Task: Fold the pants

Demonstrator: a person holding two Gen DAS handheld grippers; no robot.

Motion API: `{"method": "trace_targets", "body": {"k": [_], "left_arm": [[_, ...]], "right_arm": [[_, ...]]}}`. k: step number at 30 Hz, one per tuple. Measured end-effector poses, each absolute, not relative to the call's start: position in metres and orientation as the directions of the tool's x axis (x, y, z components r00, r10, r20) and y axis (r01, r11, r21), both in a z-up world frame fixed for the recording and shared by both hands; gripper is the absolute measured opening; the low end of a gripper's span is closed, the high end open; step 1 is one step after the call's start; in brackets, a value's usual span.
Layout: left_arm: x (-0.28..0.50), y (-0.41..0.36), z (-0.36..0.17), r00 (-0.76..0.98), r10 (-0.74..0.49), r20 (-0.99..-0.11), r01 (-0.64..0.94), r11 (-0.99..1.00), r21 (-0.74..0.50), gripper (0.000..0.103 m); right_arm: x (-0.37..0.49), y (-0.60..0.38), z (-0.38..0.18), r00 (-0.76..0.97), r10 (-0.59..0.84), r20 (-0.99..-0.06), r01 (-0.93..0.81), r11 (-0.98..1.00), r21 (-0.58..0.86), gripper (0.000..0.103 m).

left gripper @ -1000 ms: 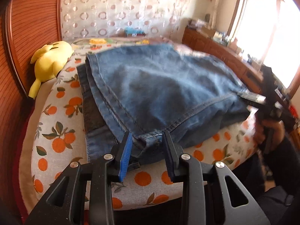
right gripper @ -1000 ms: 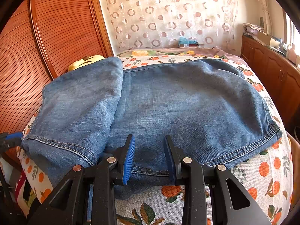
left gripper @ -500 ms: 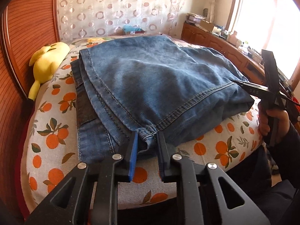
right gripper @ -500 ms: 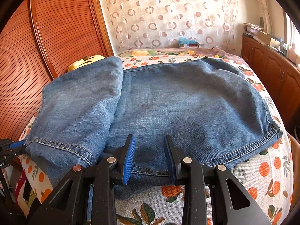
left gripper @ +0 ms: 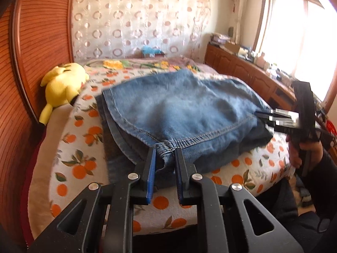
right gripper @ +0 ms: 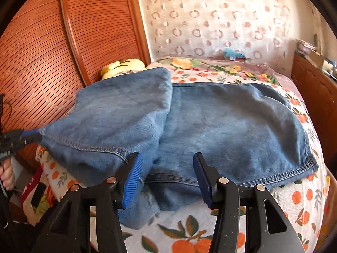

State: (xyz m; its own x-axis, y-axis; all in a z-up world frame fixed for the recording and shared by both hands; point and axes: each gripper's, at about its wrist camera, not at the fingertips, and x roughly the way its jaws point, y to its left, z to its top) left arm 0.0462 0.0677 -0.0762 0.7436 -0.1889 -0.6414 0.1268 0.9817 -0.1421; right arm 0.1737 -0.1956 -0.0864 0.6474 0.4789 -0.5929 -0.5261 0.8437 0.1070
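Observation:
Blue jeans [left gripper: 189, 109] lie folded on a bed with an orange-print cover [left gripper: 80, 168]. In the left wrist view my left gripper [left gripper: 165, 149] is shut on the stitched hem corner of the top layer, raised a little off the bed. My right gripper [left gripper: 263, 117] shows at the jeans' right edge, held in a hand [left gripper: 303, 151]. In the right wrist view my right gripper [right gripper: 166, 155] is opening; the jeans [right gripper: 231, 122] lie between and under its blue pads, which do not press on them. The left gripper [right gripper: 34, 136] holds the lifted flap at far left.
A yellow plush toy [left gripper: 63, 82] lies by the ribbed wooden panel [left gripper: 42, 31] on the left. A wooden cabinet [left gripper: 242, 69] with clutter runs under the window on the right. A small blue thing [left gripper: 151, 50] sits at the bed's far end.
My left gripper's jaws closed onto the hem corner and lifted it. My right gripper's jaws spread wide off the denim, and the left flap rose in the right wrist view.

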Motion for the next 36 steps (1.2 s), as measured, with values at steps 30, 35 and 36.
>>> {"method": "trace_targets", "body": {"k": [30, 35, 36], "left_arm": [[0.043, 0.111, -0.08, 0.741, -0.158, -0.653, 0.045, 0.982, -0.186, 0.034], [0.049, 0.118, -0.075, 0.755, -0.146, -0.639, 0.037, 0.983, -0.181, 0.034], [0.051, 0.119, -0.075, 0.755, -0.145, -0.639, 0.04, 0.984, -0.175, 0.034]], "right_arm": [[0.147, -0.153, -0.086, 0.553, 0.53, -0.643, -0.633, 0.769, 0.089, 0.011], [0.135, -0.17, -0.085, 0.563, 0.545, -0.621, -0.621, 0.775, 0.118, 0.006], [0.134, -0.171, -0.086, 0.561, 0.54, -0.627, -0.619, 0.777, 0.116, 0.006]]}}
